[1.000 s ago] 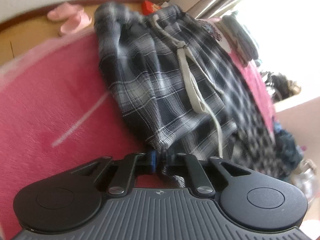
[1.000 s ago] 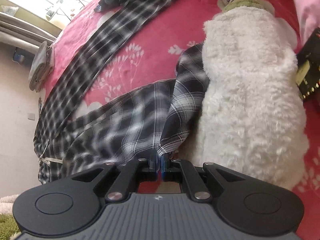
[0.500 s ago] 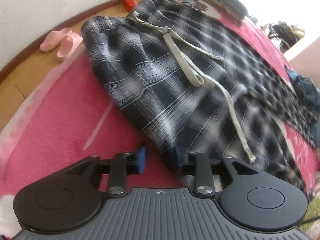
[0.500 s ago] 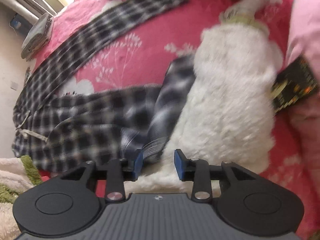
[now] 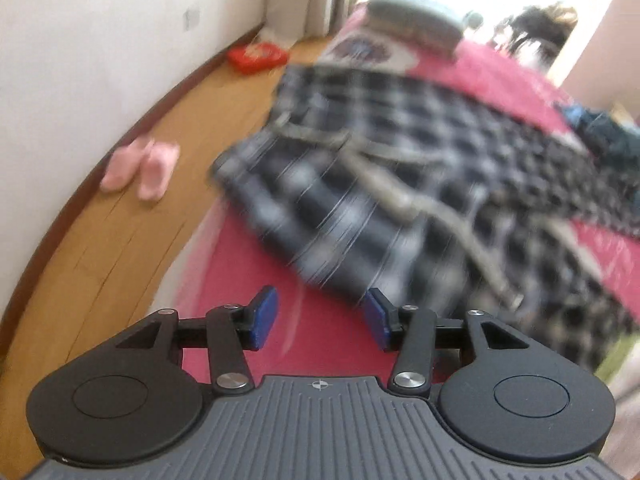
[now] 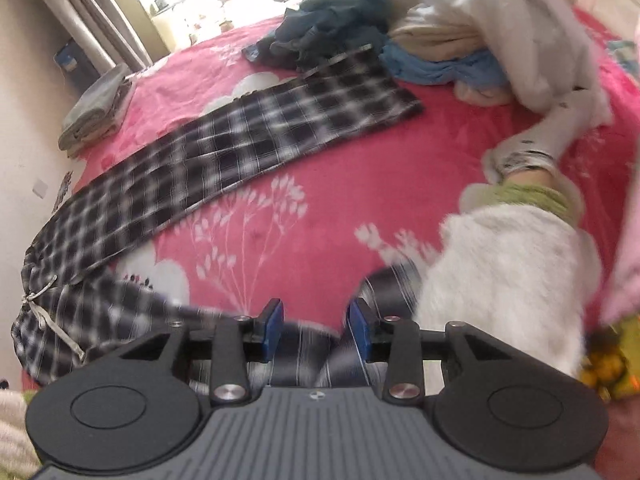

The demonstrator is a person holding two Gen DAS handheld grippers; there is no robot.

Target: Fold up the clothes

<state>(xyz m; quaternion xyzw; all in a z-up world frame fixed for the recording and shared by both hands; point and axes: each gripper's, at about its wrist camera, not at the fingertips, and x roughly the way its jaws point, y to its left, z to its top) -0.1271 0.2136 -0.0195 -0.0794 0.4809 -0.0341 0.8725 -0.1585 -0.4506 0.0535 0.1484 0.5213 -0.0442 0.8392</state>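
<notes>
Here, on the left, pink slippers (image 5: 140,168) sit on the wooden floor (image 5: 100,248) by the wall, with a red item (image 5: 256,56) farther along. The left gripper (image 5: 320,322) hangs with its blue pads (image 5: 264,316) spread apart and nothing between them, above the pink bedspread (image 5: 256,272). The plaid trousers (image 5: 400,184) lie just ahead of it, drawstring (image 5: 404,196) showing, all blurred. In the right wrist view one trouser leg (image 6: 248,148) stretches flat across the bed towards a pile of clothes (image 6: 420,40). The right gripper (image 6: 316,328) also has its fingers parted, empty, over plaid cloth; a white fleecy garment (image 6: 508,280) lies just to its right.
</notes>
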